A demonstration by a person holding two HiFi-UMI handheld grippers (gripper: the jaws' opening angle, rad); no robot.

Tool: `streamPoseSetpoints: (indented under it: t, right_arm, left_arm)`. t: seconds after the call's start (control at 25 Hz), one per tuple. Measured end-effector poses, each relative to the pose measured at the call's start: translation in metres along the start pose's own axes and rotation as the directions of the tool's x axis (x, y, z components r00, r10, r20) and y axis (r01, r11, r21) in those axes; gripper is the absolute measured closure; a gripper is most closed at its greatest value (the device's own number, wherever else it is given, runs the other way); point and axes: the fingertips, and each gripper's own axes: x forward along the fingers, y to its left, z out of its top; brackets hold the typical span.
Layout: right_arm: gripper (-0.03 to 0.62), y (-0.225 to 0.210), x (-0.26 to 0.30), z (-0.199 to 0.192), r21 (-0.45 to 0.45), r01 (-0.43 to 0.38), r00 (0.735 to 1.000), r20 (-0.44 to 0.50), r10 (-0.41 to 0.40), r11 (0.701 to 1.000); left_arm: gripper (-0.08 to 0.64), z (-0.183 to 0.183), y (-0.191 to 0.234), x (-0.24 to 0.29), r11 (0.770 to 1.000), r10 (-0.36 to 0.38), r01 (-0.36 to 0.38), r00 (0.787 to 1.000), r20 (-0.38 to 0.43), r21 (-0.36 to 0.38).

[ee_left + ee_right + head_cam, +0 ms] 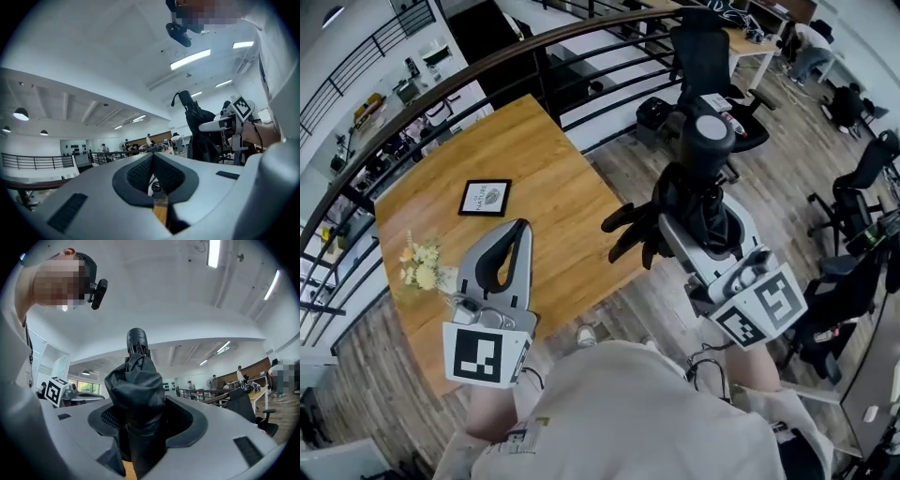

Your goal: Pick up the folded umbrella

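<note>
The folded black umbrella [710,192] stands upright, handle end on top, clamped between the jaws of my right gripper [698,223] above the floor, right of the table. In the right gripper view the umbrella [138,394] fills the gap of the right gripper [140,408], whose pads press its folded cloth. My left gripper [518,230] hovers over the wooden table [553,178] near its front edge, shut with nothing in it; its pads meet at the tip [152,155]. From the left gripper view the umbrella [196,129] and the right gripper [225,124] show at the right.
On the table lie a small framed picture [485,198] and a bunch of pale flowers [422,265]. A curved dark railing [487,66] runs behind the table. Black office chairs [708,56] and desks stand beyond on the wood floor.
</note>
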Motion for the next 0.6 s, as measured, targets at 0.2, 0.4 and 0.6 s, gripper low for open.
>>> streamPoseSetpoints:
  t: [0.2, 0.4, 0.6]
  right_arm:
    - [0.324, -0.007, -0.019, -0.020, 0.036, 0.012, 0.999, -0.044, -0.011, 0.999]
    - [0.324, -0.011, -0.017, -0.035, 0.062, 0.014, 0.996, -0.085, -0.009, 0.998]
    - [0.322, -0.009, -0.029, -0.039, 0.064, -0.010, 0.995, -0.097, 0.016, 0.998]
  left_arm:
    - [0.543, -0.018, -0.016, 0.002, 1.000, -0.013, 0.012, 0.999, -0.041, -0.020]
    - [0.543, -0.034, -0.019, 0.006, 0.998, -0.032, 0.027, 0.996, -0.080, -0.052]
    - [0.543, -0.030, -0.034, 0.000, 0.999, -0.026, 0.022, 0.996, -0.082, -0.049]
